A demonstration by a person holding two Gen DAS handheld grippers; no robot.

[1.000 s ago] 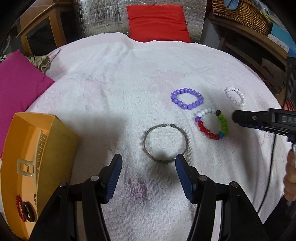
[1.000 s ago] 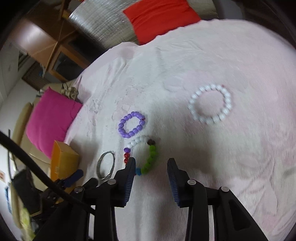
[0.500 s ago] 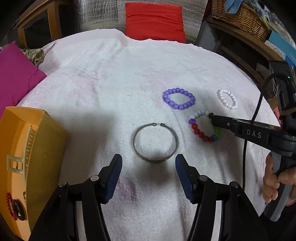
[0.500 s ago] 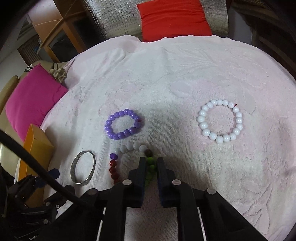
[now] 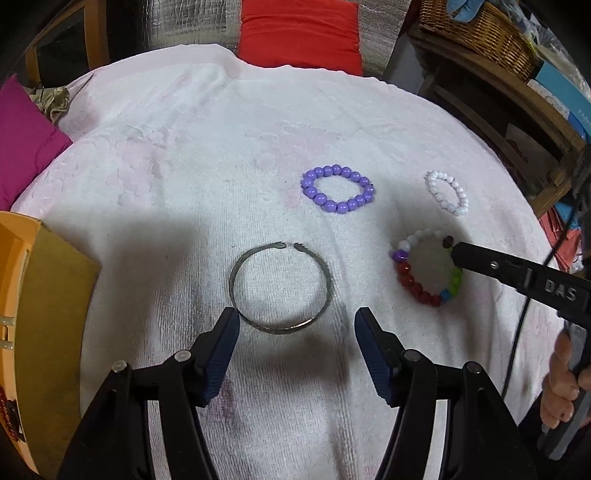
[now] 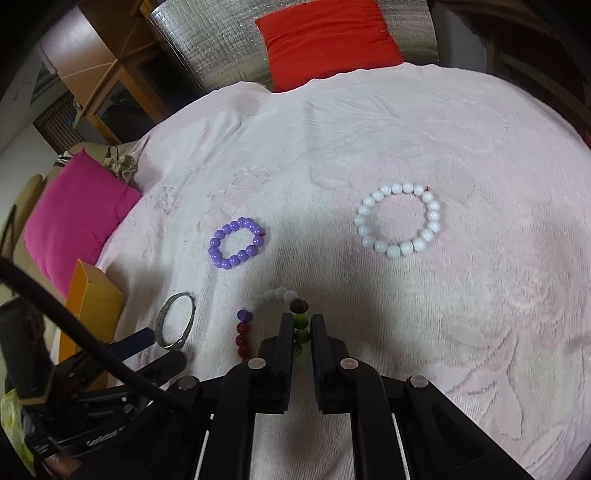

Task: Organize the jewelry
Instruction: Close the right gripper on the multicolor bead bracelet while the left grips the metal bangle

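A multicoloured bead bracelet (image 5: 413, 284) lies on the white towel (image 5: 207, 177). My right gripper (image 6: 301, 321) is shut on its green beads (image 6: 301, 334), and its finger reaches in from the right in the left wrist view (image 5: 480, 260). My left gripper (image 5: 295, 325) is open and empty, with the near edge of a silver bangle (image 5: 280, 288) between its fingertips. A purple bead bracelet (image 5: 337, 189) and a white bead bracelet (image 5: 447, 192) lie farther back. An orange box (image 5: 40, 302) at the left holds a dark red bracelet (image 5: 7, 417).
A magenta cushion (image 6: 70, 218) lies off the towel's left edge and a red cushion (image 5: 299, 33) at the back. A wicker basket (image 5: 476, 33) and shelving stand at the back right. A black cable (image 6: 74, 332) runs along the right gripper's left side.
My right gripper has closed its fingers onto the green beads of the multicoloured bracelet. My left gripper has moved forward, so the bangle's near edge now sits between its tips.
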